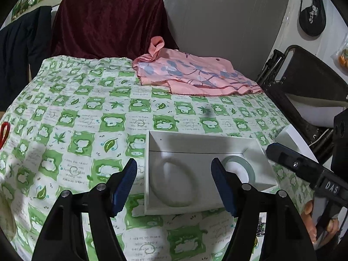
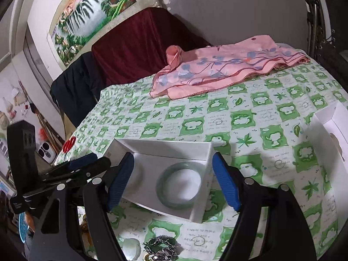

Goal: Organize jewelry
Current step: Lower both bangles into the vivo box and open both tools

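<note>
1. Left gripper (image 1: 174, 184): jaws spread wide, nothing between the blue pads (image 1: 124, 187), hovering over near edge of white box (image 1: 195, 143).
2. Right gripper (image 2: 173, 180): also spread wide, empty, blue pads (image 2: 120, 180) flanking the same white box (image 2: 165, 150) from above.
3. Right gripper body seen at right edge of left wrist view (image 1: 304, 169), held by a hand (image 1: 319, 224); left gripper body at left edge of right wrist view (image 2: 71, 169).
4. White box: open, lying on green-and-white patterned cloth (image 1: 87, 113), near front edge of the table.
5. Pale white bangle (image 1: 174, 180) lying flat in left part of box; mostly hidden behind left pad in right wrist view.
6. Green jade bangle (image 2: 179, 184) lying flat in right part of box; partly hidden behind a pad in left wrist view (image 1: 241, 163). Bangles apart, not touching.
7. Tangle of chain jewelry (image 2: 162, 246) on cloth just in front of box, beside a pale round piece (image 2: 130, 248).
8. Second white box (image 2: 335, 126) at right side of cloth, well apart from first.
9. Pink floral cloth (image 1: 195, 74) crumpled at far side of table.
10. Red scissors handle (image 1: 4, 132) at far left edge of cloth.
11. Dark red drape (image 1: 108, 21) behind table, landscape picture (image 2: 87, 15) on wall.
</note>
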{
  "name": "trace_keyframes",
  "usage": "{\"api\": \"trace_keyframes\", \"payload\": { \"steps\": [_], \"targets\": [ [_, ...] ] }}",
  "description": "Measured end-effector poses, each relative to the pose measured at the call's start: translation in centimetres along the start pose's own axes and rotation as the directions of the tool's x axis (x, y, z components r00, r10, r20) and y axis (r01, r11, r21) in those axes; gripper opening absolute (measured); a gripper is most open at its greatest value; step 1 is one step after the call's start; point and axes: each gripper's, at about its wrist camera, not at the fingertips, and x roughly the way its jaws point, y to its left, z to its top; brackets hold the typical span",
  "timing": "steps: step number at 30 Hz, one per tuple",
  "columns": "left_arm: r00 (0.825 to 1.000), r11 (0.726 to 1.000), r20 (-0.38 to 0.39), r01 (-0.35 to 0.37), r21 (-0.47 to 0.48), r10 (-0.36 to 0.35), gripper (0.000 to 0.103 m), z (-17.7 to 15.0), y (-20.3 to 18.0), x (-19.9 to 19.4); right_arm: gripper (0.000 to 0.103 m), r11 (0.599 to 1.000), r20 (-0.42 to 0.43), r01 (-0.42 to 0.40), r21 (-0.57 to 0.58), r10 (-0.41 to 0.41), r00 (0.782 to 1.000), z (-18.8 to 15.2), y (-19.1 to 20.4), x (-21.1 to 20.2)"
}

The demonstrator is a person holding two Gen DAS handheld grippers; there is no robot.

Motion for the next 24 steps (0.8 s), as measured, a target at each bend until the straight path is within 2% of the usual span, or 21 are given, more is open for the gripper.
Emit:
{"api": "trace_keyframes", "payload": {
  "steps": [5,11,15,20,24],
  "targets": [
    [1.0,0.999,-0.004,0.03,-0.042,-0.03,0.07,-0.7,1.2,-0.7,0.071,0.999,-0.017,-0.015,0.043,0.015,1.0,-0.4,-1.0,-0.4],
    [0.997,0.996,-0.041,0.066,-0.061,-0.069,0.07,-1.7,1.2,-0.3,0.071,0.986,-0.079,-0.082,0.142,0.094,0.992,-1.4,-2.4,0.3],
    [0.994,0.996,-0.073,0.077,-0.036,-0.079,0.07,-2.3,0.5,0.5,0.071,0.981,-0.108,-0.109,0.161,0.127,0.986,-1.7,-2.5,1.0],
    [0.995,0.997,-0.065,0.073,-0.03,-0.075,0.072,-2.5,0.1,0.4,0.072,0.973,-0.134,-0.141,0.181,0.167,0.977,-2.0,-2.6,1.9],
    [0.995,0.997,-0.066,0.071,-0.02,-0.072,0.073,-3.0,-0.4,0.0,0.077,0.977,-0.134,-0.132,0.168,0.155,0.979,-2.0,-2.3,1.9]
  ]
}}
